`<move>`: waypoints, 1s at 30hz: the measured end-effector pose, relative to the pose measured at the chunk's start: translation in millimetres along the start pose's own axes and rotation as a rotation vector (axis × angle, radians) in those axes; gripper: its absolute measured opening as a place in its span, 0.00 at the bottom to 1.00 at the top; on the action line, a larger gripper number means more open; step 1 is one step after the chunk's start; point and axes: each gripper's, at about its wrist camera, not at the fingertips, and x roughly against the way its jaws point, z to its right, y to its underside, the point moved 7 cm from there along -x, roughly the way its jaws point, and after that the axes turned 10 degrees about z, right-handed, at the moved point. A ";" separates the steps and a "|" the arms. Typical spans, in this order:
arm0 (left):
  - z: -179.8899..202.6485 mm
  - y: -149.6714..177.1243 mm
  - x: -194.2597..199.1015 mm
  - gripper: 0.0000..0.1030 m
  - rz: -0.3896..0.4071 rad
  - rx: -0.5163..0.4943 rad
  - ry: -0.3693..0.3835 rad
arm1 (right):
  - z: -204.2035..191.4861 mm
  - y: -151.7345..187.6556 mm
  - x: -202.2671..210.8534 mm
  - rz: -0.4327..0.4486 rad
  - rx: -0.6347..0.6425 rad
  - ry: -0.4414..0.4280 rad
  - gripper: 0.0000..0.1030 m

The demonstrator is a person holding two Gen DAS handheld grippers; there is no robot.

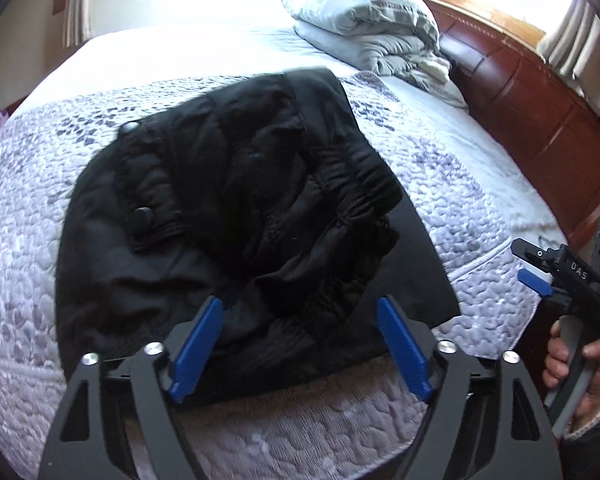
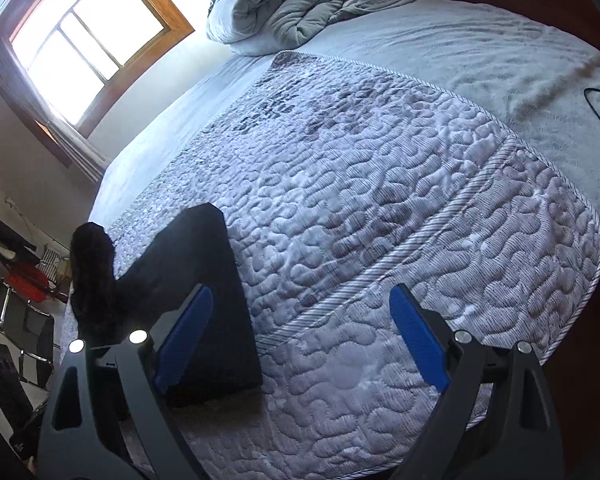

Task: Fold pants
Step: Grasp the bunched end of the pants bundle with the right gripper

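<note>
Left wrist view: black pants lie bunched on the quilted bedspread, waistband gathers toward the near right, a flat layer showing beneath on the right side. Left claw hangs over the near edge of the pile, jaws spread wide, gripping nothing. Right claw sits off to the right near the bed edge, well apart from the cloth; its state cannot be read from here. Judgement: the fold wants both claws pinching matching corners of the top layer, lifted evenly so the thick fabric does not slump.

Right wrist view: right claw is open and empty above the bedspread. Pants lie at lower left, probably one leg, though shadow blurs it. Open quilt runs ahead and right; the piped edge curves close on the right, heaped bedding far off.
</note>
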 end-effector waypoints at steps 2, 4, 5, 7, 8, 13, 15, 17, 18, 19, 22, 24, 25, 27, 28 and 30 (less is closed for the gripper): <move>-7.8 -2.0 13.0 0.84 0.018 0.026 0.008 | -14.4 -4.5 4.5 0.006 -0.005 -0.053 0.89; -23.5 -4.1 26.5 0.90 0.032 0.052 -0.017 | -30.5 -6.0 6.5 -0.008 -0.013 -0.116 0.90; -33.2 -4.5 32.3 0.91 0.043 0.064 -0.036 | -38.8 -5.9 6.9 -0.018 -0.018 -0.146 0.91; -53.1 -2.9 39.4 0.93 0.061 0.081 -0.081 | -60.5 -3.6 5.1 -0.051 -0.022 -0.218 0.93; -63.8 0.1 40.4 0.94 0.062 0.091 -0.111 | -71.8 -1.7 3.4 -0.066 -0.018 -0.248 0.93; -117.9 19.0 45.2 0.94 0.034 0.198 -0.199 | -120.8 12.7 -11.4 -0.154 -0.020 -0.382 0.94; -132.6 28.1 44.7 0.94 0.020 0.232 -0.220 | -133.6 21.3 -22.7 -0.202 -0.044 -0.409 0.94; -136.3 36.6 38.9 0.94 0.005 0.255 -0.219 | -139.9 28.6 -32.2 -0.242 -0.066 -0.427 0.94; -140.5 41.4 37.7 0.94 -0.005 0.271 -0.219 | -143.0 32.2 -37.0 -0.261 -0.078 -0.432 0.94; -142.8 44.4 37.2 0.94 -0.011 0.279 -0.217 | -146.7 35.6 -42.6 -0.282 -0.096 -0.438 0.94; -147.3 52.8 35.4 0.94 -0.027 0.287 -0.210 | -155.8 42.7 -55.0 -0.325 -0.131 -0.459 0.94; -148.4 56.2 35.6 0.94 -0.027 0.288 -0.201 | -162.2 45.9 -61.8 -0.347 -0.141 -0.476 0.94; -148.5 57.0 35.8 0.94 -0.028 0.288 -0.199 | -165.5 48.3 -64.8 -0.363 -0.142 -0.486 0.94; -149.6 59.2 36.6 0.94 -0.035 0.289 -0.194 | -172.6 52.5 -70.2 -0.388 -0.139 -0.493 0.94; -149.9 59.3 36.8 0.94 -0.037 0.289 -0.192 | -175.8 53.8 -72.6 -0.396 -0.136 -0.497 0.94; -152.0 60.6 37.8 0.94 -0.043 0.293 -0.190 | -181.9 57.6 -76.9 -0.410 -0.123 -0.499 0.94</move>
